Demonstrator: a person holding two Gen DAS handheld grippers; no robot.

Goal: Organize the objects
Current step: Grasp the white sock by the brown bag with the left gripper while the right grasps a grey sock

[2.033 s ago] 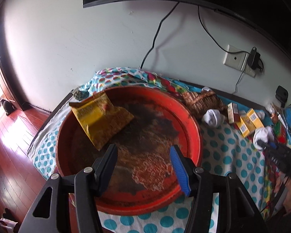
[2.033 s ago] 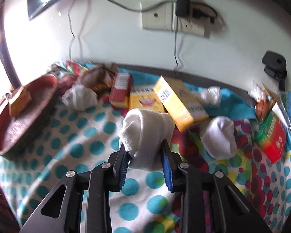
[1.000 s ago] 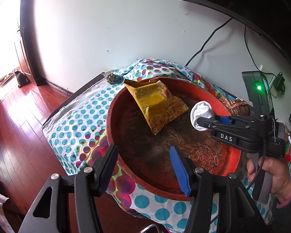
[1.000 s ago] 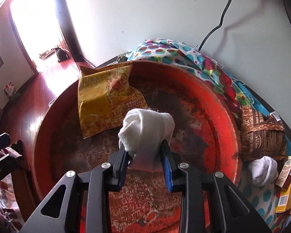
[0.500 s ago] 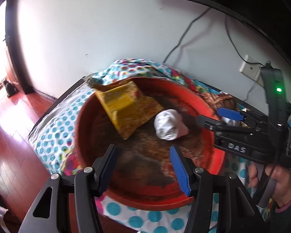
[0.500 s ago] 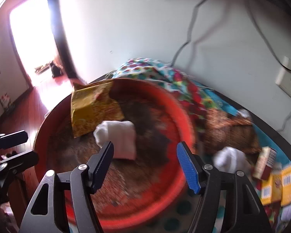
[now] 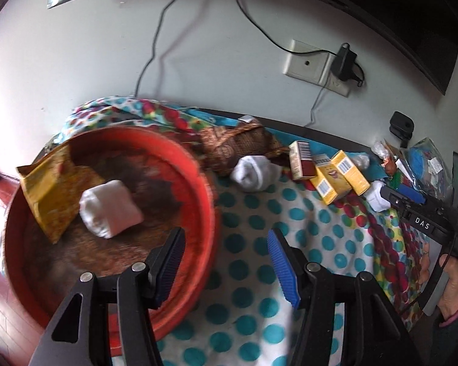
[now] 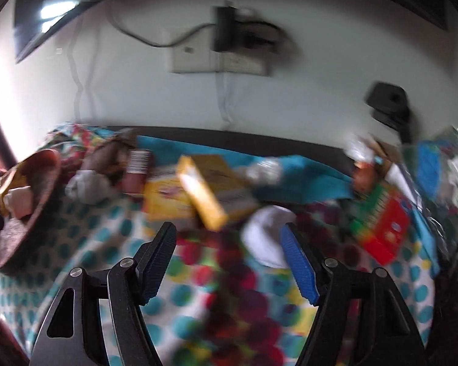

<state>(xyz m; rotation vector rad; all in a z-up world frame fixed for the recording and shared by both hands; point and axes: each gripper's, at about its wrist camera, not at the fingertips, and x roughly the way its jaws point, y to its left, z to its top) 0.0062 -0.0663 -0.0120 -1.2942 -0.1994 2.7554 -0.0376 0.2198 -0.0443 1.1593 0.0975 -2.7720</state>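
Observation:
A red round basin point(image 7: 209, 201) sits at the left of the polka-dot cloth and holds a yellow snack bag point(image 7: 50, 190) and a rolled white sock point(image 7: 110, 209). My left gripper point(image 7: 226, 251) is open and empty over the basin's right rim. My right gripper point(image 8: 229, 245) is open and empty, with another rolled white sock point(image 8: 264, 238) just ahead by its right finger. A third white sock point(image 7: 253, 174) lies beside a brown packet point(image 7: 235, 145). The right wrist view is blurred.
Yellow and red small boxes point(image 7: 329, 174) lie in a row on the cloth. A red and green box point(image 8: 381, 222) and plastic-wrapped items point(image 8: 442, 170) lie at the right. A wall socket with a plugged charger point(image 7: 320, 67) is behind. The basin also shows in the right wrist view point(image 8: 45, 180).
My right gripper let go of the white sock in the basin, opened, and swung right to the items on the cloth. My left gripper turned right.

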